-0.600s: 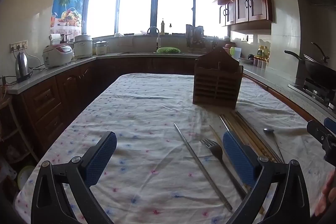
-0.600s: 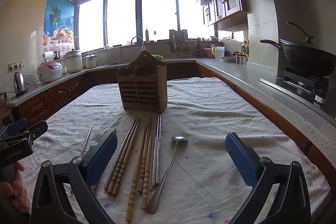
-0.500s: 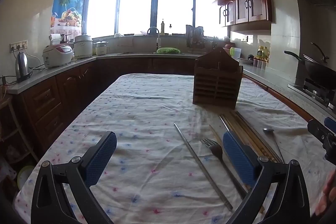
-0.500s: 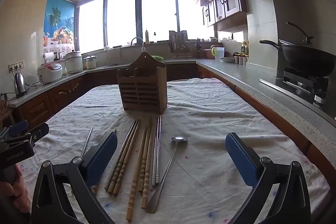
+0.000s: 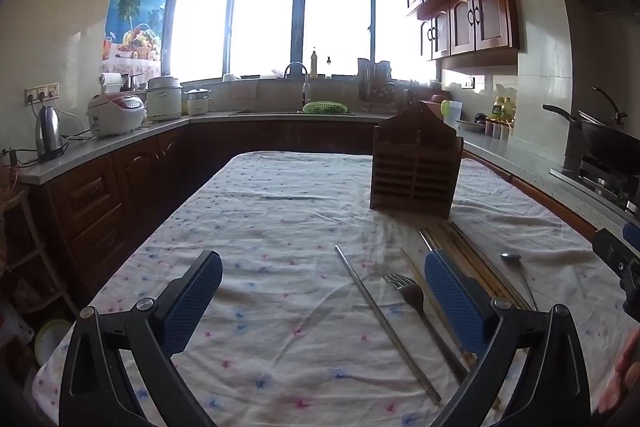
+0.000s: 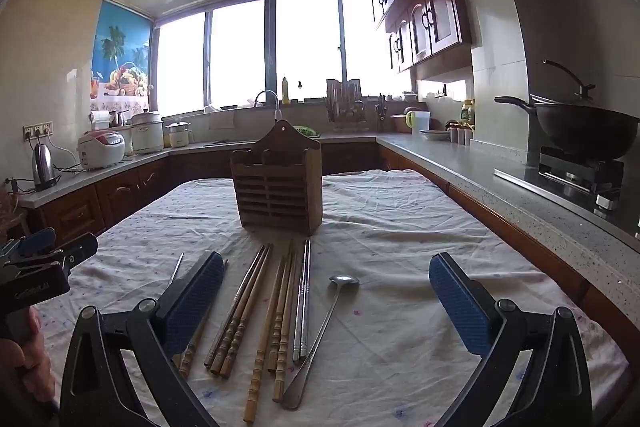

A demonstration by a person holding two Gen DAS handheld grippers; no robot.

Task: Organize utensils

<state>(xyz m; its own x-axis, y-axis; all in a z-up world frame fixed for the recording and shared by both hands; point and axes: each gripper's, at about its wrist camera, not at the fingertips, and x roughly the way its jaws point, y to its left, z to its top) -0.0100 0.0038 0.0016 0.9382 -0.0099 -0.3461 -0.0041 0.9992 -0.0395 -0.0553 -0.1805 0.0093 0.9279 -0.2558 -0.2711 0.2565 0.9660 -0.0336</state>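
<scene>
A brown wooden utensil holder [image 6: 279, 183] stands upright on the cloth-covered table [image 6: 400, 219]; it also shows in the left wrist view [image 5: 416, 167]. In front of it lie several wooden chopsticks [image 6: 256, 303], a pair of metal chopsticks [image 6: 304, 299] and a metal spoon [image 6: 320, 327]. A fork [image 5: 416, 303] and a single metal chopstick [image 5: 376, 311] lie further left. My left gripper [image 5: 324, 303] is open and empty above the cloth. My right gripper [image 6: 326, 303] is open and empty above the chopsticks and spoon.
Counters run round the table: a kettle [image 5: 48, 133] and rice cookers [image 5: 116, 113] on the left, a sink [image 5: 298, 107] at the back, a wok on a stove [image 6: 584, 131] on the right. The other gripper shows at each view's edge [image 6: 36, 267].
</scene>
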